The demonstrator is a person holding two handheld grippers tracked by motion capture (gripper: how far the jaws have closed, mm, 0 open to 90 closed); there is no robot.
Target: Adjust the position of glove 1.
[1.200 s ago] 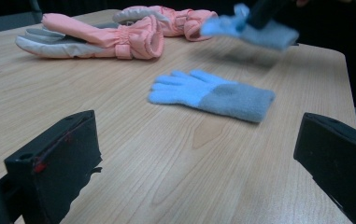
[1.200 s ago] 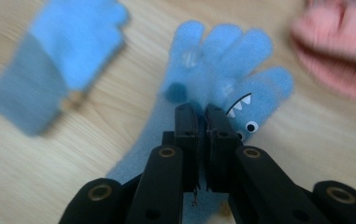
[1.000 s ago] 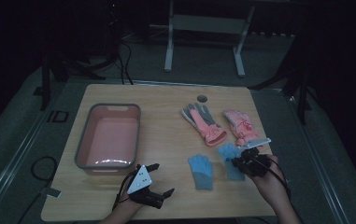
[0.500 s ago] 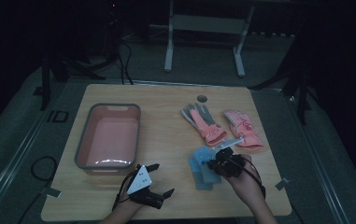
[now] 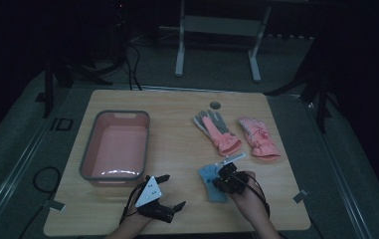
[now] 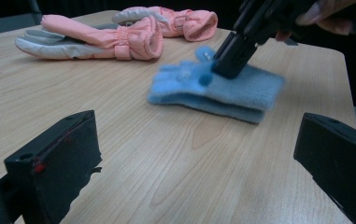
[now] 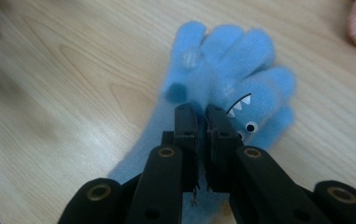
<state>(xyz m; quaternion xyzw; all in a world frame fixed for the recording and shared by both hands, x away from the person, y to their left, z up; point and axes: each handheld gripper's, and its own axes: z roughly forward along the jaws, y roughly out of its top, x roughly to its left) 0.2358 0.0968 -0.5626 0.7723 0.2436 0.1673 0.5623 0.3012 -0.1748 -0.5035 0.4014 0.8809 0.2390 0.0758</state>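
Observation:
Two light-blue knitted gloves [image 5: 208, 180] lie stacked near the table's front edge, right of centre. The top glove [image 7: 241, 60] has a monster face with teeth and an eye; the lower one [image 6: 203, 103] peeks out beneath it. My right gripper [image 5: 225, 178] points down onto the stack, its jaws [image 7: 202, 112] shut on the top glove's fabric near the palm. From the left gripper view its black tip [image 6: 229, 70] presses into the blue pile. My left gripper [image 5: 172, 190] rests at the front edge, left of the gloves, jaws wide open [image 6: 199, 140] and empty.
A pink-and-grey mitten [image 5: 219, 130] and a pink mitten [image 5: 259, 137] lie side by side behind the blue gloves. A pink tub [image 5: 85, 149] with a grey rim stands on the table's left half. A small round hole [image 5: 215, 105] is near the far edge.
My right gripper has carried the blue glove left and down, from beside the pink mittens onto the other blue glove. The left gripper has stayed still.

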